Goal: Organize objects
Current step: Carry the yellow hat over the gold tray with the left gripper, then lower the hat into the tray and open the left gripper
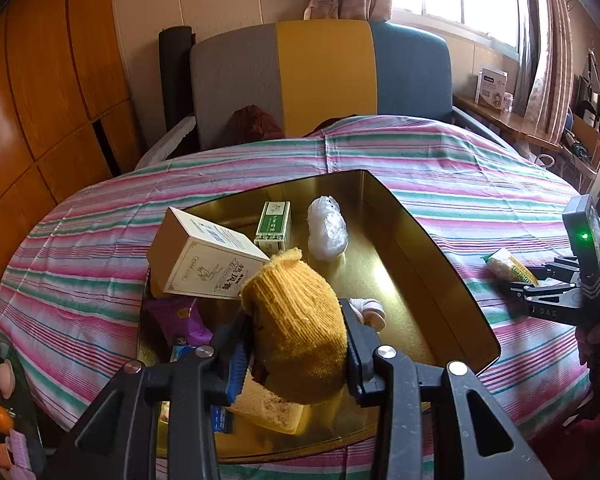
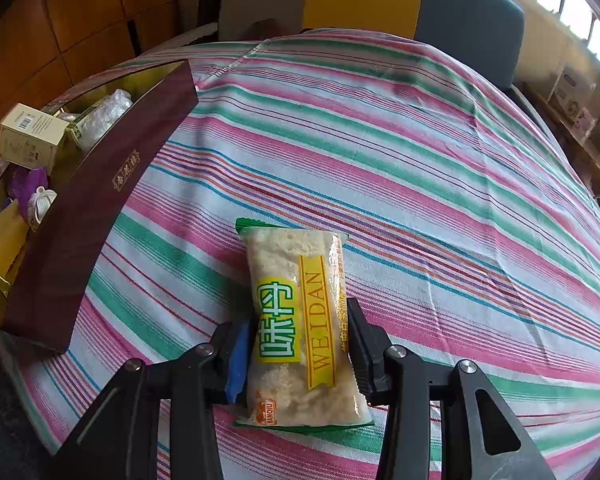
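Note:
My left gripper (image 1: 294,312) is shut on a mustard-yellow knitted roll (image 1: 296,336) and holds it above the near part of an open gold-lined box (image 1: 432,264). In the box lie a beige carton (image 1: 204,260), a small green carton (image 1: 274,226), a white plastic bag (image 1: 326,232), a purple packet (image 1: 180,320) and a yellow spongy slab (image 1: 268,408). My right gripper (image 2: 298,344) is shut on a clear snack packet (image 2: 296,312) with yellow and green labels, low over the striped cloth. From this side the box (image 2: 92,216) shows a maroon outer wall at the left.
A striped cloth (image 2: 420,160) covers the round table. A chair (image 1: 324,76) with a grey, yellow and blue back stands behind it. A wooden ledge at the right carries a white carton (image 1: 490,84). Small pink and orange items (image 1: 4,376) lie off the table's lower left.

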A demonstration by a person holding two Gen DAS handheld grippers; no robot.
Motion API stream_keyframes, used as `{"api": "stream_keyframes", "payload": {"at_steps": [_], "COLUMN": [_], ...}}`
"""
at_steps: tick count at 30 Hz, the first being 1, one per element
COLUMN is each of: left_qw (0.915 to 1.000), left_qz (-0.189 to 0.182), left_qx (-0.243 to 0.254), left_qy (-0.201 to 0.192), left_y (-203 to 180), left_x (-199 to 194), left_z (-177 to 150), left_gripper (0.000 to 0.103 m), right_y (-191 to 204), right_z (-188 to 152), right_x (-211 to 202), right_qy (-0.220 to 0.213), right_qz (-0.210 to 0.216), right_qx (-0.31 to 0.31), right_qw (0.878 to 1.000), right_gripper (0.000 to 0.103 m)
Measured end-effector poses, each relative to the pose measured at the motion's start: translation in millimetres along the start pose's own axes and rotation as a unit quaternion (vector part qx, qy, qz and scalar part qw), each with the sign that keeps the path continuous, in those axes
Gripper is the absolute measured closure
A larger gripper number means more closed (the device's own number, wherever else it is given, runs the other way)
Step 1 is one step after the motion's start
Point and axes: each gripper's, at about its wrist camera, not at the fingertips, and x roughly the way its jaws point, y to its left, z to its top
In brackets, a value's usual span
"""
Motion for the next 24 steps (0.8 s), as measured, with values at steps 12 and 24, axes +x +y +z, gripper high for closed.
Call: {"api": "stream_keyframes", "payload": {"at_steps": [12,24], "left_qw": [0.996,0.9962], "left_qz": [-0.027,-0.003], "left_qx": [-0.06,-0.074], "left_qy": [0.061,0.046], "left_y": [12.7,28.0], "left_x": [66.0,48.1], "left_z": [2.2,-4.4], "left_gripper": [0.052,0.044], "right_y": [0.8,3.0], "right_z": [0.5,0.6], "right_x": [0.5,1.5], "right_qy": [0.0,0.0], "right_qz": [0.0,-0.003], "right_qx": [0.0,-0.006], "right_qw": [1.0,1.0], "right_gripper": [0.059,0.059]}}
